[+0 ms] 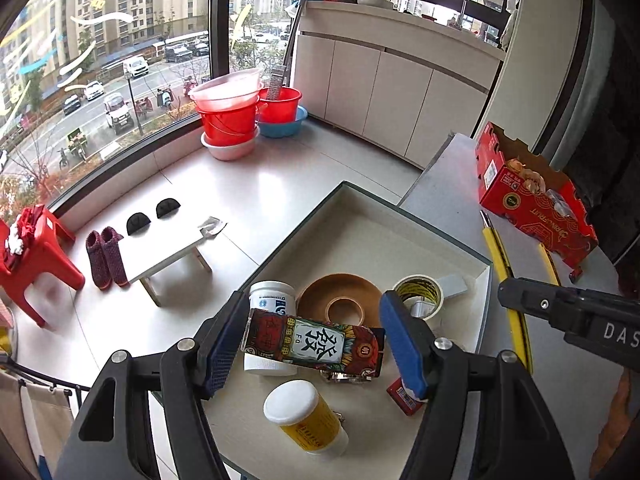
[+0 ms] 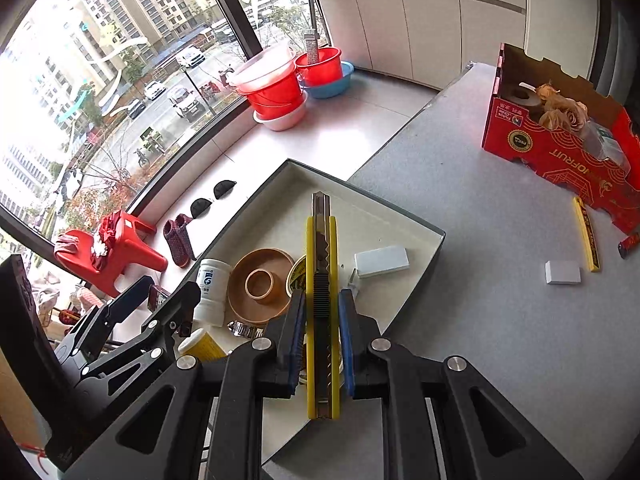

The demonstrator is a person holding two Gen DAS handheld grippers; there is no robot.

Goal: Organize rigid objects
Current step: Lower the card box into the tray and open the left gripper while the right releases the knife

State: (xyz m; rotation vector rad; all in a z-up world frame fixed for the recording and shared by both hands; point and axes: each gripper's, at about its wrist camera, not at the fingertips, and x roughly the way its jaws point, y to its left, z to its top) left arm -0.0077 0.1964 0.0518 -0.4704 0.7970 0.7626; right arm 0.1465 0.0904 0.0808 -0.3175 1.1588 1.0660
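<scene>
The left gripper (image 1: 314,342) clamps a printed box (image 1: 314,345) above the white tray (image 1: 460,240). The right gripper (image 2: 322,320) pinches a yellow utility knife (image 2: 322,304) over that tray's near edge

The utility knife (image 2: 322,304) has a glossy yellow plastic body with a dull metal blade rail. The card box (image 1: 314,344) looks like glossy printed cardboard. The tray (image 1: 404,220) is matt, cream inside. The surface (image 2: 500,312) is matt, speckled grey. The fruit carton (image 2: 560,148) is printed red cardboard.
</scene>
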